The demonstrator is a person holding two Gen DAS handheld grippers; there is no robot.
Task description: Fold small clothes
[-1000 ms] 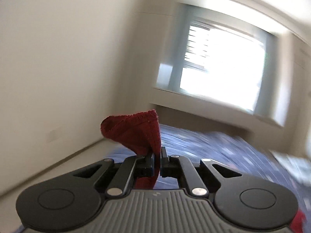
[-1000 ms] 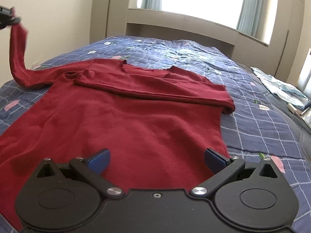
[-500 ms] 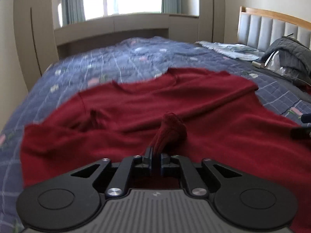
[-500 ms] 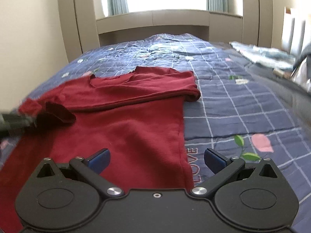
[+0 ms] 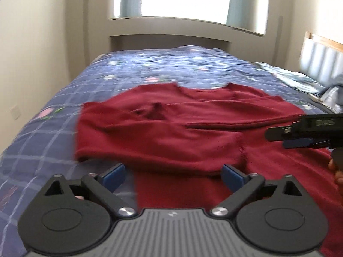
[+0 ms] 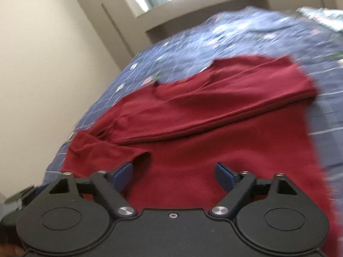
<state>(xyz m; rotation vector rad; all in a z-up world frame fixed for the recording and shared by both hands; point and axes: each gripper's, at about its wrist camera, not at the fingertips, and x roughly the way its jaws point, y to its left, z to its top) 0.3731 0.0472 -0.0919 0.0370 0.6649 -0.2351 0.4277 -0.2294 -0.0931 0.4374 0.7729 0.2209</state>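
Note:
A dark red sweater lies flat on the blue quilted bed, both sleeves folded across its chest. It also shows in the right wrist view. My left gripper is open and empty, just above the folded left sleeve's lower edge. My right gripper is open and empty over the sweater's body, next to the sleeve cuff. The right gripper also shows in the left wrist view, hovering over the sweater's right side.
A wall runs close along the bed's left edge. A window ledge is beyond the bed's far end. A headboard and a pile of other clothes are at the right.
My left gripper carried the left sleeve across the sweater, let it go and opened. The sleeve now lies folded on the chest. My right gripper swung left and tilted.

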